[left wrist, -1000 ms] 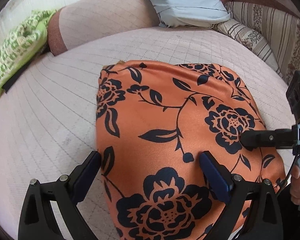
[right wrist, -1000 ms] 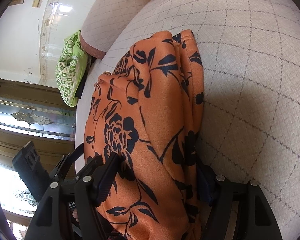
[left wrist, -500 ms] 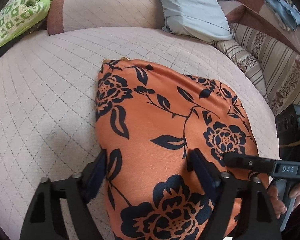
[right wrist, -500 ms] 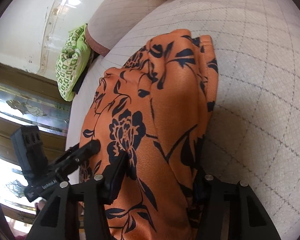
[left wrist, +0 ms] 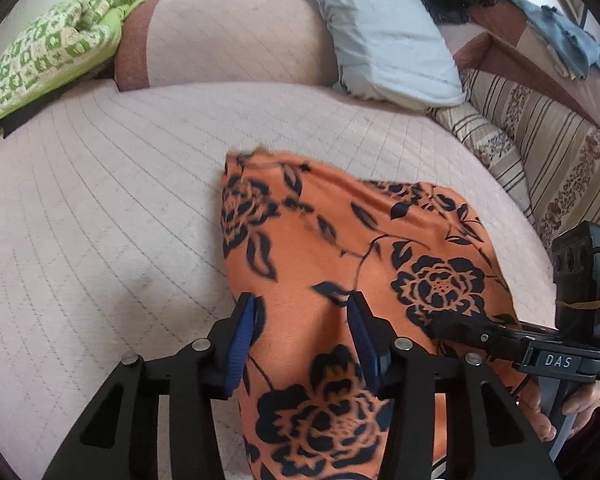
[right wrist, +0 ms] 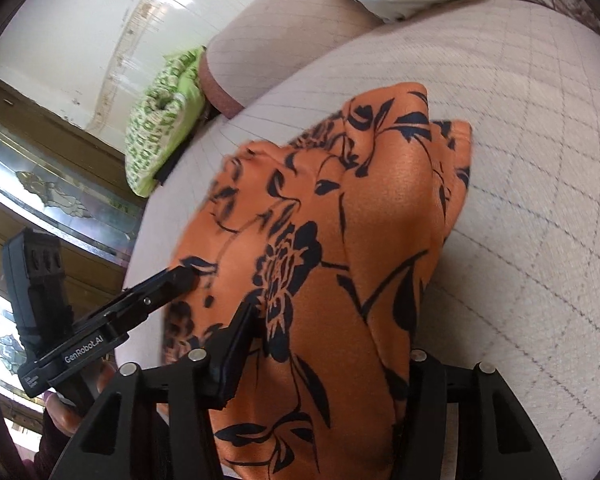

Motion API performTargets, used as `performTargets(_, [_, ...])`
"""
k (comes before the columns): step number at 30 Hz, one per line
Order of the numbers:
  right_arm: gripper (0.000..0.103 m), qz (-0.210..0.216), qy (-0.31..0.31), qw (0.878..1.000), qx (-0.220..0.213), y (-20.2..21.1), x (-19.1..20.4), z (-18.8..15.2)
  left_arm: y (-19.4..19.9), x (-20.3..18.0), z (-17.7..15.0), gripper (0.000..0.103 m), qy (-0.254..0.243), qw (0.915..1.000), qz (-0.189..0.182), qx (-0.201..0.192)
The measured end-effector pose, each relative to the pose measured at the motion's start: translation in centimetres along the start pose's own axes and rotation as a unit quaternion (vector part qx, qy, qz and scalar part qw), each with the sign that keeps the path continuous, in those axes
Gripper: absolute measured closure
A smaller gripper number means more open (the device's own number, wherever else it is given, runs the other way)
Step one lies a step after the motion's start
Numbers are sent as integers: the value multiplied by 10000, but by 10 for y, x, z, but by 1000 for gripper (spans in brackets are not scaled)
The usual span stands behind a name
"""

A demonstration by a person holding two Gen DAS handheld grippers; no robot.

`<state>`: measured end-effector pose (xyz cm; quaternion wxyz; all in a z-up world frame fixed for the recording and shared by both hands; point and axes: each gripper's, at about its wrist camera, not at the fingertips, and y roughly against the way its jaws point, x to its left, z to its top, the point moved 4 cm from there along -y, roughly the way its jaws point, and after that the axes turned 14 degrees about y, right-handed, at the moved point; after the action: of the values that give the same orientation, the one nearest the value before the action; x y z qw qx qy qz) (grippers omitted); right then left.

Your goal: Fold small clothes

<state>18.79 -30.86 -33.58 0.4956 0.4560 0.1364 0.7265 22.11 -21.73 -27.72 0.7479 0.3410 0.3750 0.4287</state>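
2 claws (left wrist: 302, 336) (right wrist: 328, 344) pinch orange floral cloth (left wrist: 340, 248), left closing; pillow (left wrist: 380, 32) beyond

An orange garment with black flowers (left wrist: 340, 264) lies on a pale quilted bed (left wrist: 100, 220). The left gripper (left wrist: 302, 320) is closing, its blue pads bunching the near cloth. The right gripper (left wrist: 436, 322) reaches in from the right edge, touching the fabric.

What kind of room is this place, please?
Most likely a home bedroom or living room. The orange floral garment lies on a quilted bed or sofa cover, with a pale blue pillow and a striped cushion behind it.
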Motion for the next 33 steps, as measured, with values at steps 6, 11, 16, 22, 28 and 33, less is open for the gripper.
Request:
performTargets(6, [47, -34, 471, 9987, -172, -1, 29, 12, 30, -20, 5, 61, -594, 9966, 377, -428])
performTargets(11, [45, -158, -420, 9983, 369, -22, -6, 7, 22, 29, 10, 35, 164, 9985, 520, -81])
performTargets(16, [39, 115, -706, 9964, 459, -18, -24, -4, 0, 70, 2, 34, 1154, 9917, 168, 542])
performTargets(22, [36, 634, -1364, 9878, 409, -15, -51, -14, -20, 58, -7, 25, 1469, 9795, -946, 1004])
performTargets(28, [32, 680, -1351, 9878, 361, -16, -53, -19, -58, 46, -21, 21, 1504, 9692, -1268, 1480])
performTargets(33, [33, 502, -617, 9957, 480, -23, -25, -11, -51, 28, -19, 41, 1077, 9808, -1136, 1162])
